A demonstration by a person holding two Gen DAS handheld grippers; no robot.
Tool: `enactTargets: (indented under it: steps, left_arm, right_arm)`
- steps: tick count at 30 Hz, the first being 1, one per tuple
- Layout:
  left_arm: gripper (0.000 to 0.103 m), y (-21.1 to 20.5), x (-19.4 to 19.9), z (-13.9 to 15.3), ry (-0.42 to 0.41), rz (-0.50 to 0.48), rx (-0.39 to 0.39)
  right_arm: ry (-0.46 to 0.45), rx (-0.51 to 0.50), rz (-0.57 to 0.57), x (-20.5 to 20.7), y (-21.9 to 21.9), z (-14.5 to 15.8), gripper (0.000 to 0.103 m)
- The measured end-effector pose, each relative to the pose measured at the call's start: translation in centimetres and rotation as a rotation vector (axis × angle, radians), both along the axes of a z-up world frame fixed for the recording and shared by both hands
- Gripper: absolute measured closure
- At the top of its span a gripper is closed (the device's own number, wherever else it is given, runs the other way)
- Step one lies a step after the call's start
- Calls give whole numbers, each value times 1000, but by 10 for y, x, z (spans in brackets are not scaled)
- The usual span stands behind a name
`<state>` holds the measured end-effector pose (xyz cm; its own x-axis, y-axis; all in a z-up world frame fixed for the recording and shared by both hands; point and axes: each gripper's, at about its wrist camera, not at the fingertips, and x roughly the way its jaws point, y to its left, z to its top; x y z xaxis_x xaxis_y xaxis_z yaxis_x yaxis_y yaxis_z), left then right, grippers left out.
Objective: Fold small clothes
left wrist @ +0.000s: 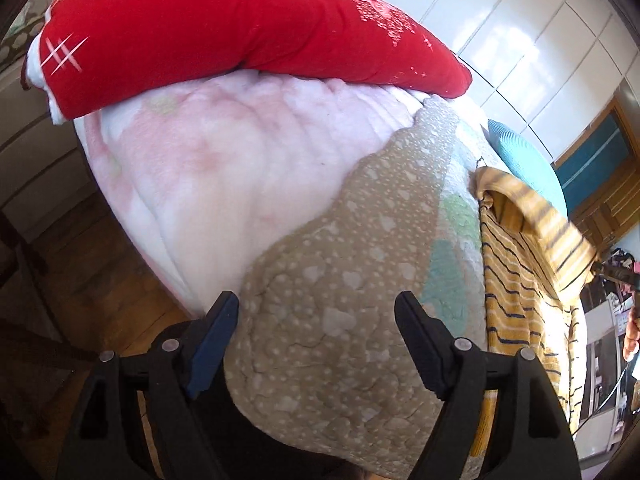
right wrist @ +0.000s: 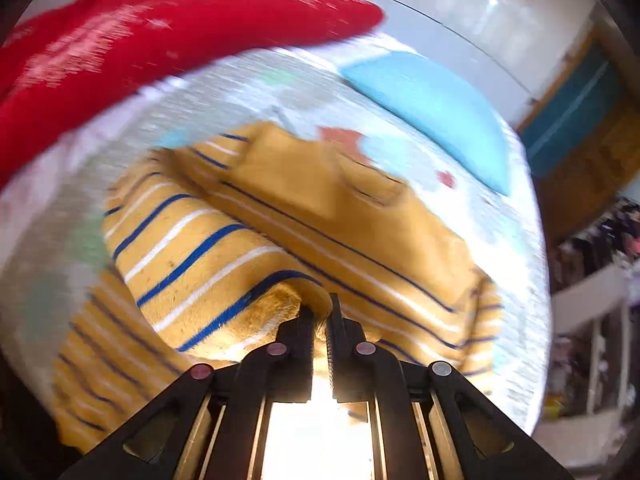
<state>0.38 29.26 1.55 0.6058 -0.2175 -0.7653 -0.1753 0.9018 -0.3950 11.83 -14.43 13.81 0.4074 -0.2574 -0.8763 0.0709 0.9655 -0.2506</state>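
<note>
- The striped garment (right wrist: 256, 232), a small mustard-yellow knit with thin navy and white stripes, lies on the quilted bed cover (left wrist: 340, 320); in your right wrist view it fills the middle, with one layer lifted and folded over the rest.
- Its fabric looks soft and slightly fuzzy, and the lifted edge curls into a rounded ridge just ahead of the fingertips.
- Your right gripper (right wrist: 320, 312) is clenched on that lifted edge: the black jaws stand nearly together with a fold of the yellow cloth pinched between them.
- That view is smeared with motion blur, so finer detail of the garment's far part cannot be told.
- Your left gripper (left wrist: 316, 320) is released, its jaws spread wide with nothing between them; one finger carries a blue pad (left wrist: 212, 344), the other is black and ribbed.
- It hangs over a tan patch of the bed cover, a puckered quilt speckled with pale dots and heart shapes.
- In your left wrist view the striped garment (left wrist: 516, 272) lies to the right, well apart from the open fingers.
- A fluffy pink-and-white blanket (left wrist: 208, 168) lies farther off on the left, under a plush red blanket (left wrist: 224, 28) with white star marks.
- A turquoise ribbed cushion (right wrist: 436, 112) lies at the far right of the bed.
</note>
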Motion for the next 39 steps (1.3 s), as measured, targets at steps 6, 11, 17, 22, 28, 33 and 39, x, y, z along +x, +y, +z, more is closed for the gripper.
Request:
enactTargets:
  steps: [6,11,17,22,28,33,39]
  left_arm:
    - [24,-24,-4,21,-48,-49,85]
    - [23,-49,0,32,-76,-108,90]
    - [23,-110,7,32,-97,-245,127]
    - [23,-162,-2,24,-110,-392,142]
    - [19,-199,3,-4,-118,-479,223]
    - [9,-216,0,-13,-158,-474,319]
    - [5,-219,-2,-16,-184,-476,354]
  right_arm:
    - [-47,5,-305,-45,-103,-28,52]
    - [-147,207,-314,-72,-115,-42,49]
    - [-162,325,-222,-38,-79,-52,49]
    - [-155,308,-271,-28,-84,-70,49]
    - [-274,372,-452,-68,-143,-70,49]
    - [-248,497,-459,-74,-165,-86,47]
    - [-153,571,-388,-50,-138,-119,86]
